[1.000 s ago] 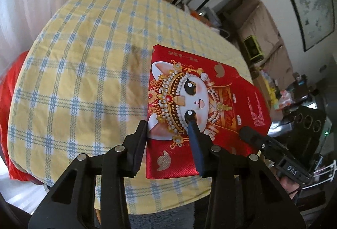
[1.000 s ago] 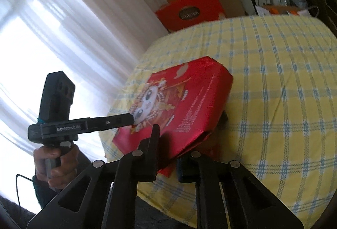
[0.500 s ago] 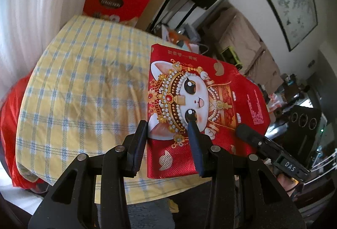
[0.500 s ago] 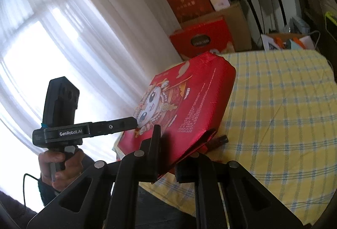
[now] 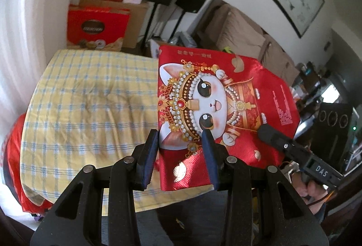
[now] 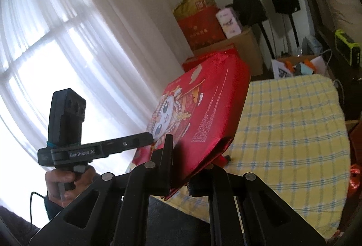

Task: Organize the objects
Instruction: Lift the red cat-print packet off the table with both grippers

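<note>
Above checked table (image 5: 79,96): red bag (image 5: 226,96) clamped by left gripper (image 5: 181,139), right gripper (image 6: 181,150)

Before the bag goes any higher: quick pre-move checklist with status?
1. Left gripper clamped on the red gift bag at its near edge: ok.
2. Right gripper shut on the bag's side fold: ok.
3. Bag clear of the checked tablecloth: ok, tilted up and off the cloth in the right wrist view.
4. Bag contents secure: cannot tell, the inside is hidden.
5. Tabletop free of snags under the bag: ok, except a small dark item lying under the bag's lower edge.
</note>
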Demonstrator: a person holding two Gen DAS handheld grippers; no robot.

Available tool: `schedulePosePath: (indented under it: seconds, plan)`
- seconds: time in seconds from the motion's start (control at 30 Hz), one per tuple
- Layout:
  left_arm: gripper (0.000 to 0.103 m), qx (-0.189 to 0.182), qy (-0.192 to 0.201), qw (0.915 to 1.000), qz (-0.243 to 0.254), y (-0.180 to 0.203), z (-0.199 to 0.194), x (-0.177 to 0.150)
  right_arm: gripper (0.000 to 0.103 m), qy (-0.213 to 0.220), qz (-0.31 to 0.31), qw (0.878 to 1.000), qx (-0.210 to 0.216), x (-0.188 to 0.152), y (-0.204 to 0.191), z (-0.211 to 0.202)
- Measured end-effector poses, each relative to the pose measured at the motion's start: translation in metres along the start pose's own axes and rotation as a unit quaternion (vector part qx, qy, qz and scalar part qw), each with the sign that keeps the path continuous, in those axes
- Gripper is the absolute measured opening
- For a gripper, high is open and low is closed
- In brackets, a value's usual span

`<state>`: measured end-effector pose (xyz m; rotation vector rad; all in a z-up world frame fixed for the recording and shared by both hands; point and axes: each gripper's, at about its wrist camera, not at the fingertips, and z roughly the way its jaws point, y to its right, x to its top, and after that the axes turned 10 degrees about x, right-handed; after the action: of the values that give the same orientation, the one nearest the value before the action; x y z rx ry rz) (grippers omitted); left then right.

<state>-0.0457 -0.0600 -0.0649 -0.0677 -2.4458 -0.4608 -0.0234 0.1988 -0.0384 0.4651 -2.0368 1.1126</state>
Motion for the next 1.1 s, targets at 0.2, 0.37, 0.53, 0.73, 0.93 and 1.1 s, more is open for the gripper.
schedulePosePath:
  seconds: [0.2, 0.37, 0.53, 0.73, 0.93, 1.1]
  plan:
    - [0.036, 0.002, 0.022, 0.9991, 0.036, 0.050, -0.013, 0.000, 0.009, 0.024, -0.016, 1.000, -0.009, 0.003, -0.011, -0.035]
    - [0.036, -0.019, 0.036, 0.9979, 0.051, 0.084, -0.021, -0.002, 0.008, 0.051, -0.023, 0.998, -0.018, 0.008, -0.015, -0.071]
    - [0.036, -0.031, 0.054, 0.9953, 0.074, 0.115, -0.030, -0.005, 0.008, 0.074, -0.029, 0.997, -0.024, 0.007, -0.015, -0.105]
    - [0.036, -0.040, 0.065, 0.9917, 0.103, 0.163, -0.035, -0.009, 0.008, 0.102, -0.032, 0.994, -0.038, -0.003, -0.015, -0.146]
    - [0.036, -0.082, 0.070, 0.9851, 0.134, 0.216, -0.029, -0.015, 0.008, 0.138, -0.033, 0.988, -0.062, -0.009, -0.009, -0.201]
    - [0.036, -0.113, 0.063, 0.9790, 0.158, 0.261, -0.015, -0.016, 0.007, 0.159, -0.029, 0.982, -0.095, -0.016, 0.001, -0.245]
